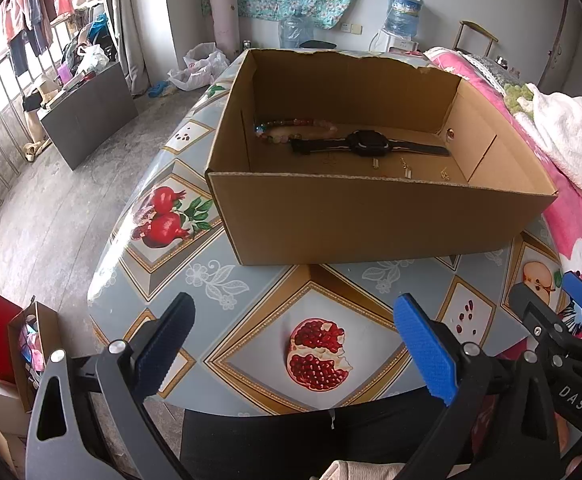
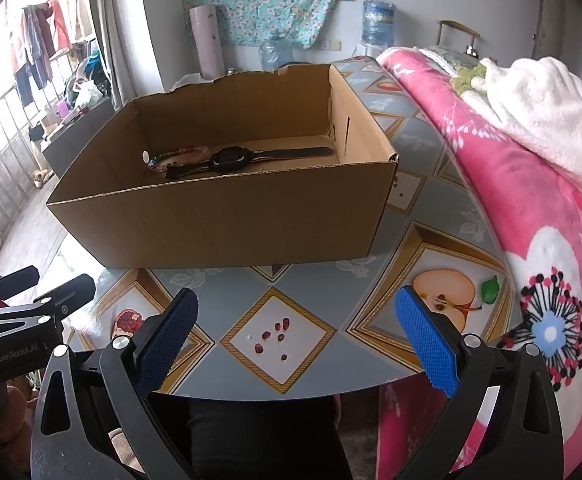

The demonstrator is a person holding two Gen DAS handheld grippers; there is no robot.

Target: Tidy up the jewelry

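Both tools, the left tool [image 1: 295, 344] and the right tool [image 2: 297, 340], are spread wide and hold nothing. They hang over the counter [image 1: 251, 292]. The black watch [image 1: 369, 145] and bead bracelet [image 1: 291, 128] lie touching inside the cardboard box [image 1: 371, 220].

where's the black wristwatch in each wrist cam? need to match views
Left wrist view: black wristwatch with a dark strap lies inside the open brown cardboard box, right of centre on its floor, strap running left to right.
Right wrist view: same watch sits left of centre in the picture, just above the box's near wall.
Shared landmark: the beaded bracelet at the watch's left end.
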